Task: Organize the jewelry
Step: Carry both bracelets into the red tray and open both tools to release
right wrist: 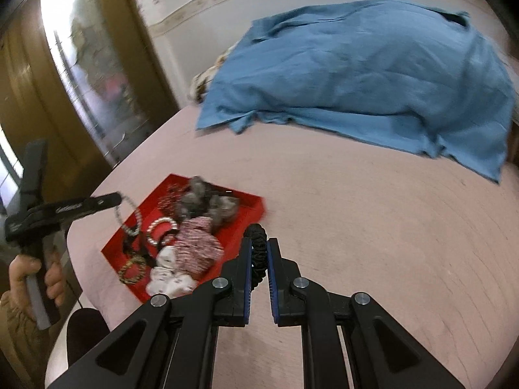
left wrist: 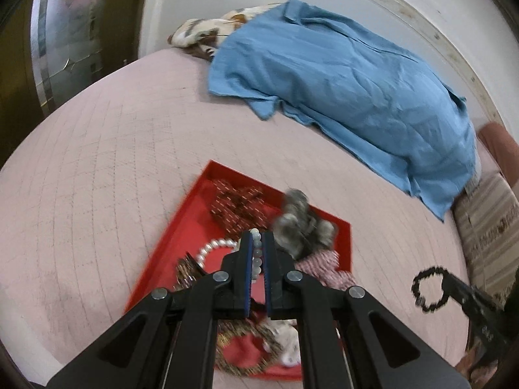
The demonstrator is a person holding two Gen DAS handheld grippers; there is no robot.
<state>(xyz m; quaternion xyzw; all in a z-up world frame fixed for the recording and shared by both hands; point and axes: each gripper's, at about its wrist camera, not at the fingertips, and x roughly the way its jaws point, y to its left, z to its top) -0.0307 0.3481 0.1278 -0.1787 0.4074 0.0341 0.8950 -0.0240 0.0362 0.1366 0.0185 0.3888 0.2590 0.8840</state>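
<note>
A red tray [left wrist: 191, 207] [right wrist: 155, 191] lies on the pink bed and holds several pieces: a pearl bracelet [left wrist: 211, 246] [right wrist: 159, 227], a gold bangle [right wrist: 131, 270], grey [left wrist: 301, 223] [right wrist: 207, 204], red-white [right wrist: 198, 246] and white [right wrist: 165, 278] scrunchies. My left gripper [left wrist: 258, 238] [right wrist: 118, 199] is shut on a grey bead bracelet [left wrist: 257, 253] [right wrist: 131, 217], held above the tray. My right gripper [right wrist: 259, 243] [left wrist: 449, 278] is shut on a black braided bracelet [right wrist: 258, 253] [left wrist: 428, 288], held right of the tray above the bedspread.
A blue shirt [left wrist: 340, 74] [right wrist: 356, 71] is spread over the far side of the pink bedspread [left wrist: 113, 162] [right wrist: 373, 227]. A patterned pillow [left wrist: 204, 29] lies behind it. A striped cushion [left wrist: 486, 220] is at the right. A brown door [right wrist: 65, 81] stands left.
</note>
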